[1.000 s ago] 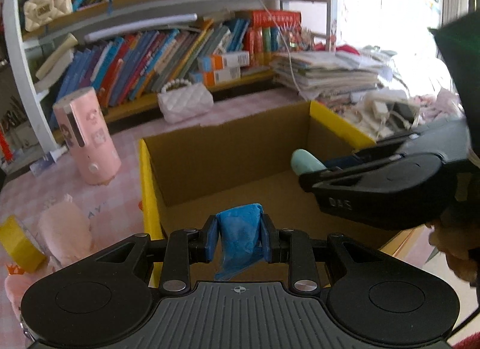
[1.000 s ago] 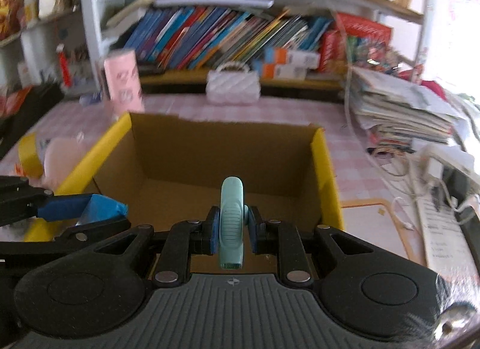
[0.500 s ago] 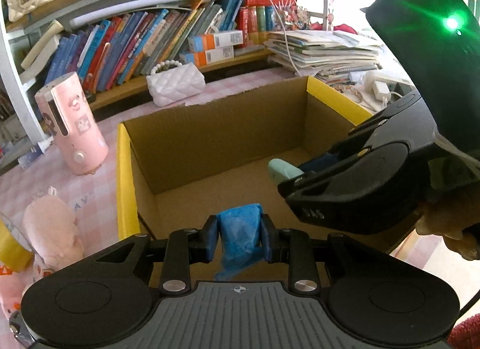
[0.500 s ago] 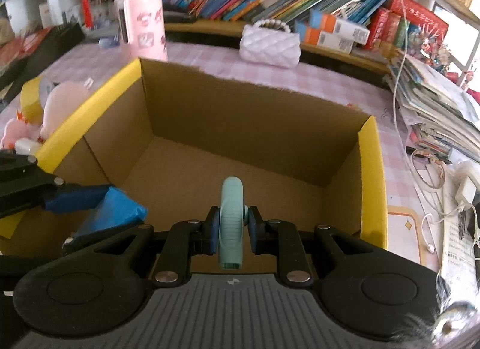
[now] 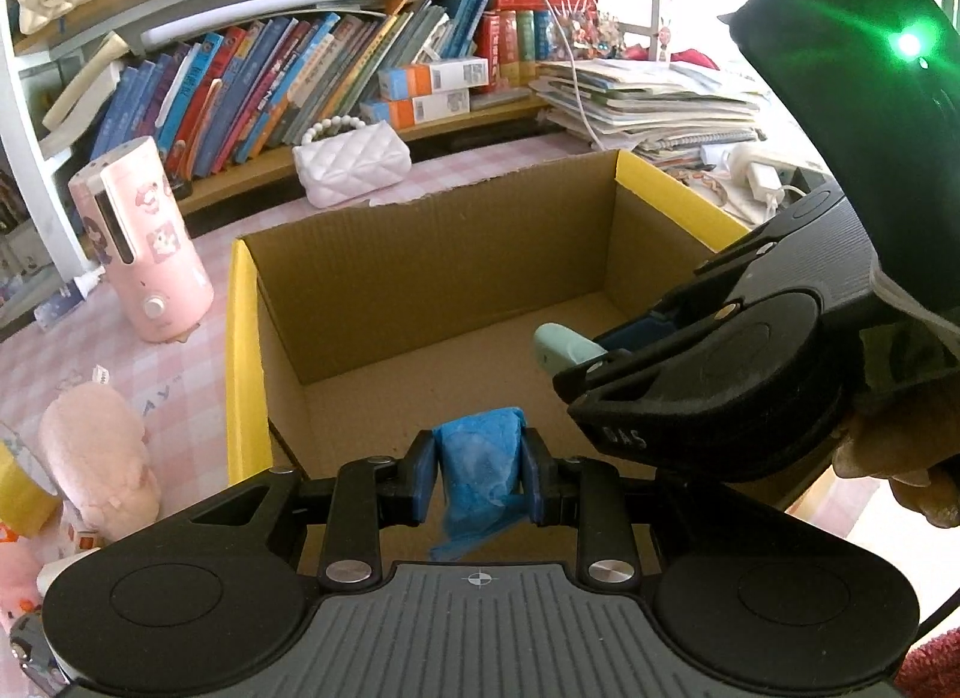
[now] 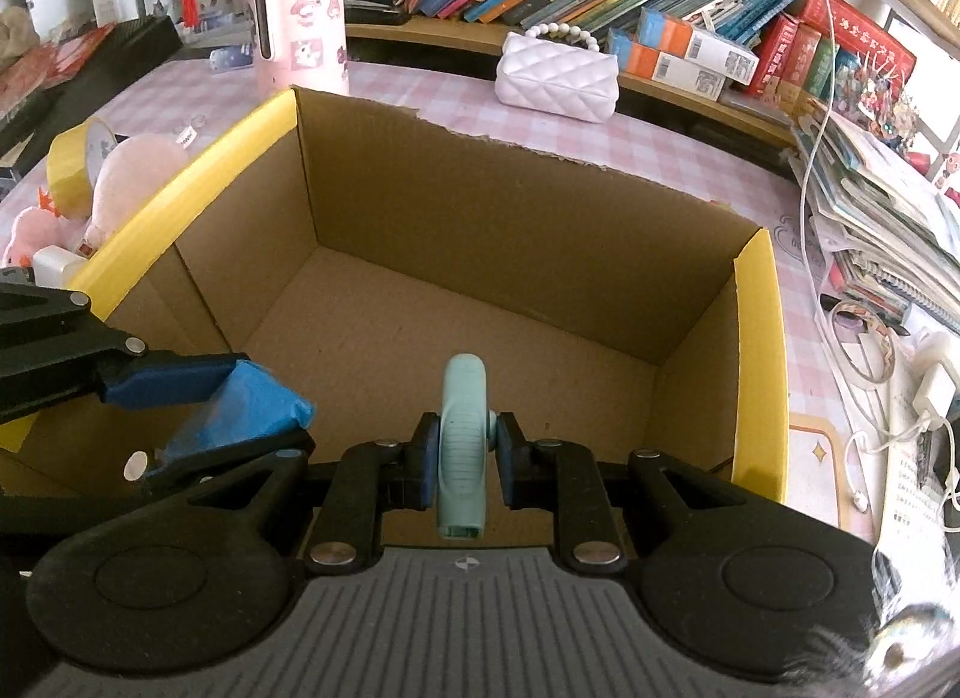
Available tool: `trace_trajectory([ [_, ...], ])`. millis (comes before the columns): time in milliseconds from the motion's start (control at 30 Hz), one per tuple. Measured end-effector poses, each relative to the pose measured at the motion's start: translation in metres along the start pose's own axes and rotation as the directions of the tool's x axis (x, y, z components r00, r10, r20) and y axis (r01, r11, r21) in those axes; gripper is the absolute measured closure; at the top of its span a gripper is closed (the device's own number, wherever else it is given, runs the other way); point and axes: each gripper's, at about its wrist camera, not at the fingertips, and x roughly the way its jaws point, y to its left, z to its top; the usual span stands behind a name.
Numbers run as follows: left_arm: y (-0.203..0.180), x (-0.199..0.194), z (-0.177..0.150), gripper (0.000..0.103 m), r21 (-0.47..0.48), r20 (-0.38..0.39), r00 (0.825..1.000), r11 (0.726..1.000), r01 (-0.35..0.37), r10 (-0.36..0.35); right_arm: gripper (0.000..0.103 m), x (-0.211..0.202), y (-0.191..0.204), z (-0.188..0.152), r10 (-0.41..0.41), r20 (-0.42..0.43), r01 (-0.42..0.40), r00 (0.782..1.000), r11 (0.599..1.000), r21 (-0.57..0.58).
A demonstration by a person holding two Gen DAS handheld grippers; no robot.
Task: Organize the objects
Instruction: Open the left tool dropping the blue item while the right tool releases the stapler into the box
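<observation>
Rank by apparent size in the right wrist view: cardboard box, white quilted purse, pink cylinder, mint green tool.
1. Brown cardboard box
2. White quilted purse and pink cylinder: alike
3. Mint green tool, though nearness inflates it

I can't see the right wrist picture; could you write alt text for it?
The right gripper is shut on a mint-green plastic item above an empty, yellow-edged cardboard box. At left, the left gripper, its jaws opening, has a crumpled blue wad between them. A white quilted purse and bookshelves lie beyond.

Pink checked table (image 6: 672,158) under cardboard box (image 6: 480,218)
</observation>
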Motion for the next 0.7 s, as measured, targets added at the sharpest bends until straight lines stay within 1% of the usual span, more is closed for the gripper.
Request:
trace_trajectory([
  [67,-0.001,-0.002,-0.001,0.07,0.0,0.008,1.0,1.0,-0.002,0.002,0.084,-0.001,-0.001,0.0,0.002,0.004,-0.002,1.0,1.0,0.009],
  [133,-0.001,-0.004,-0.001,0.067,0.002,0.017,1.0,1.0,-0.004,0.004,0.084,-0.002,-0.002,0.001,0.004,0.012,-0.004,1.0,1.0,0.017],
  [200,-0.002,-0.008,-0.002,0.063,0.004,0.031,1.0,1.0,0.0,0.0,0.078,-0.003,-0.003,0.001,0.005,0.021,-0.006,1.0,1.0,0.029],
  [267,-0.003,-0.013,-0.002,0.055,0.011,0.043,0.999,1.0,-0.019,0.018,0.07,-0.006,-0.005,0.0,0.002,0.035,-0.004,0.999,0.999,0.044],
  [300,-0.003,-0.015,-0.003,0.05,0.011,0.053,0.998,1.0,-0.03,0.029,0.069,-0.007,-0.006,0.0,-0.002,0.041,0.0,0.999,0.999,0.054],
  [433,0.002,-0.026,-0.004,0.044,-0.014,0.082,0.996,0.999,-0.034,0.035,0.067,-0.013,-0.009,-0.003,-0.004,0.063,-0.002,0.998,0.995,0.098],
  [500,0.004,-0.032,-0.005,0.042,-0.021,0.097,0.994,0.999,-0.045,0.046,0.067,-0.019,-0.007,-0.004,-0.008,0.083,-0.002,0.996,0.994,0.112],
  [600,0.005,-0.042,-0.007,0.037,-0.03,0.117,0.991,0.998,-0.057,0.06,0.067,-0.03,-0.004,-0.006,-0.018,0.12,0.003,0.993,0.992,0.13],
  [700,0.008,-0.053,-0.011,0.036,-0.044,0.133,0.989,0.997,-0.062,0.067,0.067,-0.043,-0.001,-0.009,-0.035,0.156,0.01,0.987,0.987,0.158],
])
